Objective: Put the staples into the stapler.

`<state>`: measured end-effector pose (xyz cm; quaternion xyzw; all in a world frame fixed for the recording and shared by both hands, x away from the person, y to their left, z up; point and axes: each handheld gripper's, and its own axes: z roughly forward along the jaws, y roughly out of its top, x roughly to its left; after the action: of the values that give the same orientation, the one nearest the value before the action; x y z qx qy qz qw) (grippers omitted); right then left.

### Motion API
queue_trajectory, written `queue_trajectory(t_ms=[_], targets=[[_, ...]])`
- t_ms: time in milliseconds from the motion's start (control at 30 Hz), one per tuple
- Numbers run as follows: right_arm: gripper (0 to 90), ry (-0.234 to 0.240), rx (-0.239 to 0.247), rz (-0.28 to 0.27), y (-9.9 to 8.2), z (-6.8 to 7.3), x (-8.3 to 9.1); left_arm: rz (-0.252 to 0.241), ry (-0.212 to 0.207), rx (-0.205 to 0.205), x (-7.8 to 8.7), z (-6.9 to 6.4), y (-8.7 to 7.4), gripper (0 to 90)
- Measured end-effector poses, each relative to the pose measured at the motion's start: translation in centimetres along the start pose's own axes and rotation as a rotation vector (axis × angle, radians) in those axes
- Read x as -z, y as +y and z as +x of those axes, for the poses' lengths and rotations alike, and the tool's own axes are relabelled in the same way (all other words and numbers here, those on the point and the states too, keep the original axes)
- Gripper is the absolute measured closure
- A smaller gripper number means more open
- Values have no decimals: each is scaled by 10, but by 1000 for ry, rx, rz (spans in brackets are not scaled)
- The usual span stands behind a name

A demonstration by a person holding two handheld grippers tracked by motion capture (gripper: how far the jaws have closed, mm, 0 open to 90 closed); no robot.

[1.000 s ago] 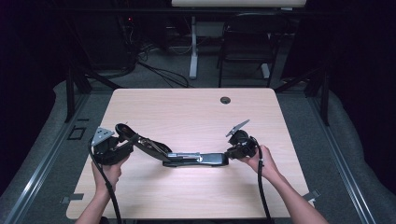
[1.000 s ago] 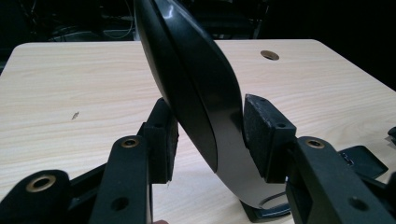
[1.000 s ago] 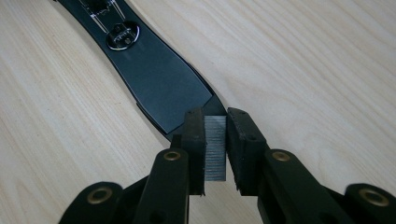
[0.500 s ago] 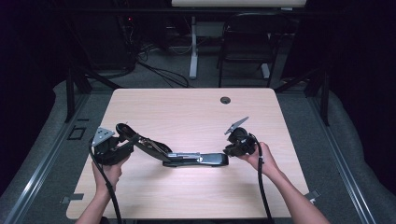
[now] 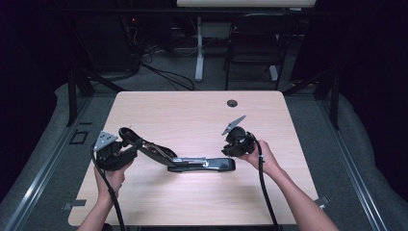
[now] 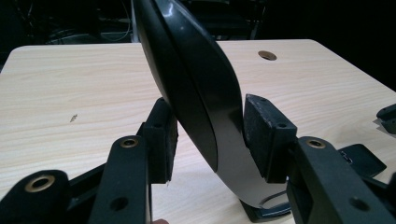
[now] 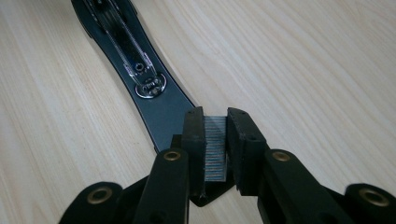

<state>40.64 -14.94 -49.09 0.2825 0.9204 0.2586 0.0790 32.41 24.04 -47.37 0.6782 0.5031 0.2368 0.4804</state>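
A large black stapler (image 5: 192, 162) lies open across the table's middle, its base (image 7: 140, 74) flat on the wood with the metal staple channel showing. Its curved top arm (image 6: 196, 84) slants up to the left, and my left gripper (image 5: 126, 148) (image 6: 210, 126) is shut on that arm, one pad on each side. My right gripper (image 5: 232, 150) (image 7: 215, 122) hovers over the right end of the base. It is shut on a short strip of silver staples (image 7: 215, 149) held upright between its pads.
The pale wooden table (image 5: 192, 115) has a round cable hole (image 5: 232, 103) at the back right. Beyond the far edge stand a desk leg (image 5: 198, 48) and a chair (image 5: 255, 48) on dark floor. Cables trail from both grippers toward the near edge.
My right gripper has shifted a little left and upward with the staple strip. The left gripper and the stapler have stayed put.
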Motion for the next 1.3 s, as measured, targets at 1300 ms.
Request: queue_trajectory(t_ms=[1300], targets=[[783,86,198,4,48,20,-16,-1,-4,2,0,2,-1,560]])
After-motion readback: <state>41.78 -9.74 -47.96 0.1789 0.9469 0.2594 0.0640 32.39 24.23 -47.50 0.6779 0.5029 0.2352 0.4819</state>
